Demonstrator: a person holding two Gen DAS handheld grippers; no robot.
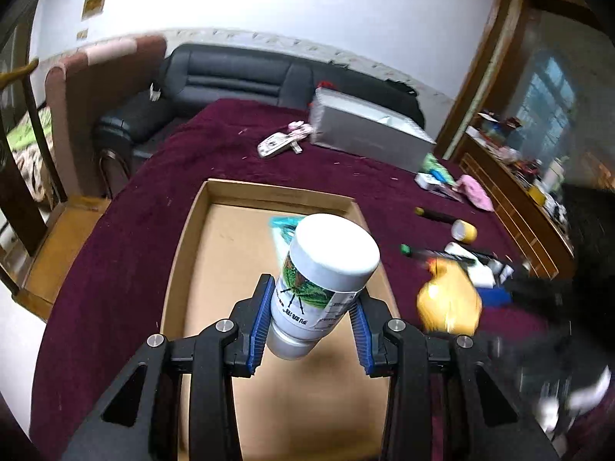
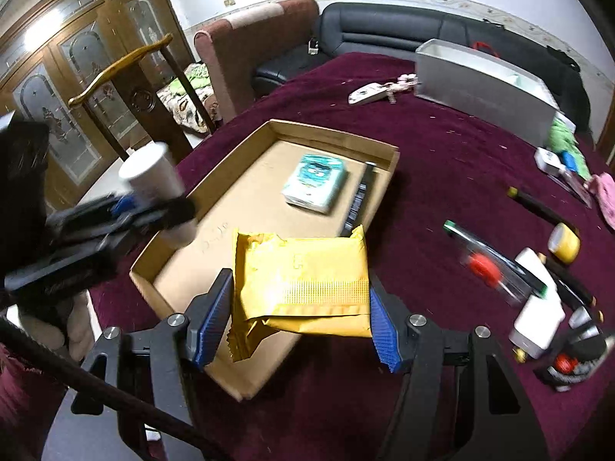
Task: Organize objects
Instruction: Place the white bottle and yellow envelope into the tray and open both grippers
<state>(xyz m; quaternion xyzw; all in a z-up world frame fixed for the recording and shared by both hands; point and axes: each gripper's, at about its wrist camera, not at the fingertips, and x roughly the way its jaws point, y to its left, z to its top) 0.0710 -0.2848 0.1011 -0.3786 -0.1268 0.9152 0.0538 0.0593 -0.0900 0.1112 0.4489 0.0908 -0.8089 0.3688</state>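
**Both grippers loaded above the cardboard tray**

Here, the left gripper [image 1: 309,326] has its blue-padded fingers clamped on a white bottle [image 1: 323,284] with a green printed label and a white cap. The bottle is tilted, cap end away from the camera, and hangs over the inside of the cardboard tray [image 1: 184,269]. In the right wrist view the same bottle [image 2: 153,180] shows blurred at the tray's [image 2: 238,146] left wall, gripped by the left gripper [image 2: 127,211].

The right gripper [image 2: 301,307] is closed on a yellow packet [image 2: 303,280], one pad on each side edge. The packet sits over the tray's near right corner, its crimped end drooping toward the camera. From the left wrist view the packet [image 1: 449,303] is a yellow blur off the tray's right wall.

Inside the tray lie a teal tissue pack [image 2: 315,184] toward the far end and a dark comb [image 2: 359,199] along the right wall, just beside the pack.

The tray rests on a maroon tablecloth [image 2: 442,161]. Near the cloth's far edge stands a grey box [image 2: 480,73], with a remote [image 2: 367,94] to its left. Toward the right edge are a roll of yellow tape [image 2: 563,242], a green-capped pen [image 2: 496,257], a white box [image 2: 538,303] and a pink cloth [image 2: 603,196]. A black sofa [image 2: 384,30] sits beyond the table.
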